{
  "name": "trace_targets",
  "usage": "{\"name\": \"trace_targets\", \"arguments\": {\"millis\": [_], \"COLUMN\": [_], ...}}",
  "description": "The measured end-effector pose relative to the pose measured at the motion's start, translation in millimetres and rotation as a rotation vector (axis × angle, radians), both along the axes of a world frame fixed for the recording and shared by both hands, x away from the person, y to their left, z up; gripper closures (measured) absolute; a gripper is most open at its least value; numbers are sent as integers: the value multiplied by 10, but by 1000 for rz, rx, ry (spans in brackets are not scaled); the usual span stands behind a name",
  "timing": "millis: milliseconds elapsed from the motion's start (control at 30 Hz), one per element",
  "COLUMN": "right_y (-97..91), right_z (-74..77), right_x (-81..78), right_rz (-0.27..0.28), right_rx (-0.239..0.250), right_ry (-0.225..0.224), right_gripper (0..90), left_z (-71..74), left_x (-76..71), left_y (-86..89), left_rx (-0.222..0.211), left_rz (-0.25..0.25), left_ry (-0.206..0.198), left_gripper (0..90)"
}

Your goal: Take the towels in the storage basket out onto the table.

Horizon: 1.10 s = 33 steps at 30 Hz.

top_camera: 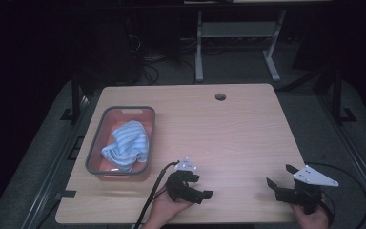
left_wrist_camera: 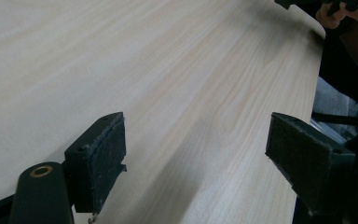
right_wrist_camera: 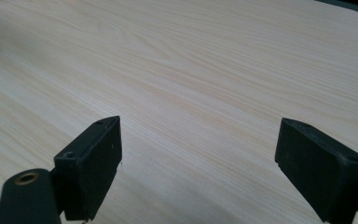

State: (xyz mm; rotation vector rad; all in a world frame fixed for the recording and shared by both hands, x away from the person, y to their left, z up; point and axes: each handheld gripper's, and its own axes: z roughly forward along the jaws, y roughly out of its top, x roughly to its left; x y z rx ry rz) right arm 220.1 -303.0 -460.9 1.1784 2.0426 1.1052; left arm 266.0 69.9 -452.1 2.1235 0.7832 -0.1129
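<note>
A light blue striped cloth (top_camera: pixel 126 143) lies crumpled inside a grey-rimmed, pink-floored bin (top_camera: pixel 94 143) on the left part of the wooden table (top_camera: pixel 228 129). My left gripper (top_camera: pixel 203 186) is held low over the table's front edge, right of the bin, and points to the right. Its jaws stand wide open over bare wood in the left gripper view (left_wrist_camera: pixel 196 140). My right gripper (top_camera: pixel 279 175) hovers near the front right corner and points up-left, also open with nothing between its jaws (right_wrist_camera: pixel 198 144). The hand holding the right gripper (left_wrist_camera: pixel 345 16) shows far off in the left gripper view.
A round cable hole (top_camera: pixel 220 97) sits near the table's far edge. Cables trail from both grippers off the front edge. Beyond the table stand a white desk frame (top_camera: pixel 199 52) and dark floor with cords.
</note>
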Motion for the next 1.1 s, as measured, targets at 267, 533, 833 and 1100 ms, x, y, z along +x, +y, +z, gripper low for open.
{"name": "trace_targets", "arguments": {"millis": [267,533,833,1100], "right_y": [0,-7,-4,-29], "right_z": [0,2,3,-6], "right_x": [7,20,19,26], "right_rz": [1,-8,-12,-23], "right_rx": [17,14,10,11], "right_ry": [1,3,-1,0], "right_gripper": [142,142,142,142], "left_z": [254,415,665,900], "left_x": [142,230,348,447], "left_y": [-2,34,148,239], "left_rx": [-25,-26,-22,-4], "left_rz": [8,-13,-12,-6], "left_ry": [-9,1,-19,-43], "left_gripper": [198,193,188,190]}}
